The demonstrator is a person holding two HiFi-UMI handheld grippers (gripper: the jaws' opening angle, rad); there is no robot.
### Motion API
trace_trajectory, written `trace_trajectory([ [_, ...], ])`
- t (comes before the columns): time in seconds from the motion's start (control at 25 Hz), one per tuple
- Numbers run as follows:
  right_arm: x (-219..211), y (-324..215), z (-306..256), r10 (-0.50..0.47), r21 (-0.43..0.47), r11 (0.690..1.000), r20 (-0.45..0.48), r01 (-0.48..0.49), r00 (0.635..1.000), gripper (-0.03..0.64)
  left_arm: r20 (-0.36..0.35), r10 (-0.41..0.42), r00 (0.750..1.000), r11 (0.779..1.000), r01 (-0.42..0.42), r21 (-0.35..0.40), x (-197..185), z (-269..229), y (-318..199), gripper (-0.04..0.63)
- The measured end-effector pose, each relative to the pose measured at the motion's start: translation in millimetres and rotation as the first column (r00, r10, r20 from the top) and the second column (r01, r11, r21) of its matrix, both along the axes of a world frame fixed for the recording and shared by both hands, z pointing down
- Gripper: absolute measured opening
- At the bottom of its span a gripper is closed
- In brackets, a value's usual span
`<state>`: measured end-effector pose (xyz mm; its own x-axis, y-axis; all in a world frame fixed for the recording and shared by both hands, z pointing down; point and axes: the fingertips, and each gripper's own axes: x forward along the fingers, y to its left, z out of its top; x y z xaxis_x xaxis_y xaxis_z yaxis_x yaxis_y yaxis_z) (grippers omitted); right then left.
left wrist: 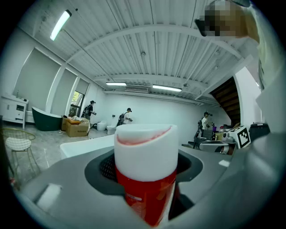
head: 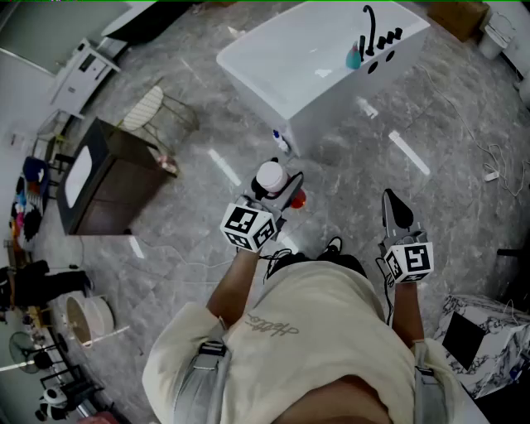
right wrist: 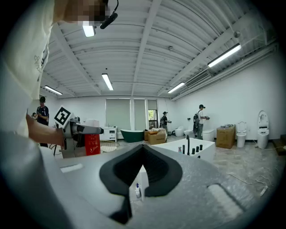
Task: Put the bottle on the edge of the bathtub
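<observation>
The left gripper (head: pixel 281 192) clamps the red bottle (left wrist: pixel 145 179) by its body, jaws spread wide around it, white cap uppermost. The bottle stands upright in the grip above the grey marble floor (head: pixel 199 217), well apart from the white bathtub (head: pixel 327 104) and not on its edge. The right gripper (head: pixel 396 212) holds nothing, its jaws drawn together. On the tub's edge a teal bottle (head: pixel 354 58) stands just beside the black faucet (head: pixel 369 25).

right gripper (right wrist: pixel 142 174): jaws together | bathtub (right wrist: pixel 206 154) ahead | red bottle (right wrist: pixel 92 144) left
</observation>
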<state>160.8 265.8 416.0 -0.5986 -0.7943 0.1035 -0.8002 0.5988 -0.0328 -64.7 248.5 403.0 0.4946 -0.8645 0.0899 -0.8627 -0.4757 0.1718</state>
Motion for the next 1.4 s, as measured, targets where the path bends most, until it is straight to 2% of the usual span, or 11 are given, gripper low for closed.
trace_trajectory([
  [0.28,9.3,-0.1,1.0,-0.007,-0.019,1.000,0.065,0.008,0.998,0.002,0.010,0.027,1.000,1.000,-0.027,0.004,18.6,-7.9,-2.7,0.302],
  [0.48,14.4,-5.1,10.4,0.005,-0.037,0.999,0.098,-0.001,0.995,0.002,0.001,0.006,1.000,1.000,-0.006,-0.013,15.2,-3.6,-8.0,0.302],
  [0.8,17.6,-20.9,21.2,-0.012,-0.067,0.998,0.103,0.019,0.995,0.002,0.057,-0.036,0.998,0.999,0.036,-0.005,4.7,-9.0,-27.2,0.302],
  [1.12,-1.3,-54.5,34.9,-0.028,-0.104,0.994,0.076,0.036,0.997,0.002,0.031,-0.046,0.998,0.997,0.048,-0.062,-14.3,16.2,-74.5,0.302],
  [1.28,-3.0,-89.5,40.0,-0.006,-0.128,0.992,0.050,0.012,0.999,0.002,-0.001,-0.020,1.000,0.995,0.020,-0.093,-16.9,33.9,-111.4,0.302],
  [1.4,-21.0,-124.7,34.7,-0.002,-0.125,0.992,0.051,0.008,0.999,0.002,-0.007,0.011,1.000,0.995,-0.012,-0.097,-27.5,38.8,-144.4,0.302],
])
